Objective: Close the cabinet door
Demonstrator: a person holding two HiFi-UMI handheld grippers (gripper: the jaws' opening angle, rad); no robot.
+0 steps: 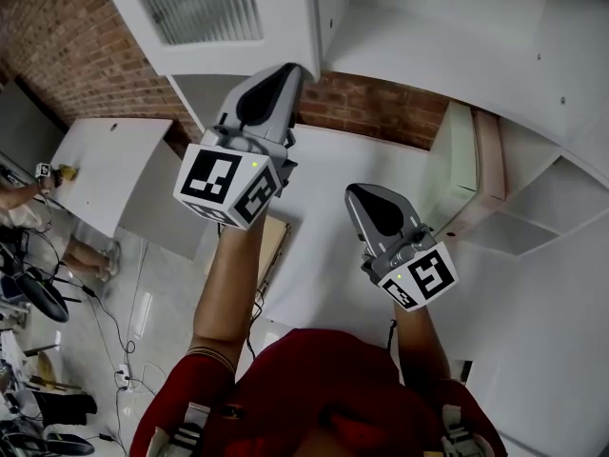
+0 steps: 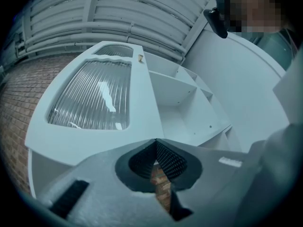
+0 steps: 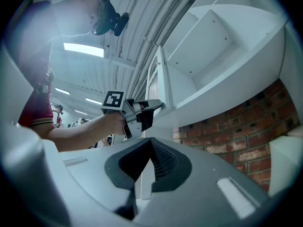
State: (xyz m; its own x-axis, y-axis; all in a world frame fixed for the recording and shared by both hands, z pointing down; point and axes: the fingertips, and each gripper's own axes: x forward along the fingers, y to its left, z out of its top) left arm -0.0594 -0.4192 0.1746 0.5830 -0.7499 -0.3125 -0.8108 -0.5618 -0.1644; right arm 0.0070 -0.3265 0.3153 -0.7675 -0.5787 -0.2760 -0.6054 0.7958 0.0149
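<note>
A red brick wall (image 1: 381, 108) stands behind a white wooden cabinet with bare open shelves (image 1: 457, 55). In the head view these shelves fill the side from 1 to 4 o'clock. The cabinet's white door with a ribbed glass pane (image 1: 276, 17) stands swung open at 11 to 12 o'clock. In the left gripper view the pane lies at 10 o'clock, with the shelf compartments beside it at 1 o'clock.

The left gripper (image 1: 290, 72) points towards 12 o'clock. Its jaws are pressed together with nothing between them, and its tip is against the lower edge of the door. The right gripper view shows that tip at the door's edge. The right gripper (image 1: 354, 193) is below the cabinet, apart from the door, with its jaws also together and empty.

Each gripper carries a cube with black-and-white square markers (image 1: 228, 184). A small white label (image 2: 230, 161) on the left gripper's body is too small to read. At 9 o'clock in the head view stands a white table (image 1: 105, 174).
</note>
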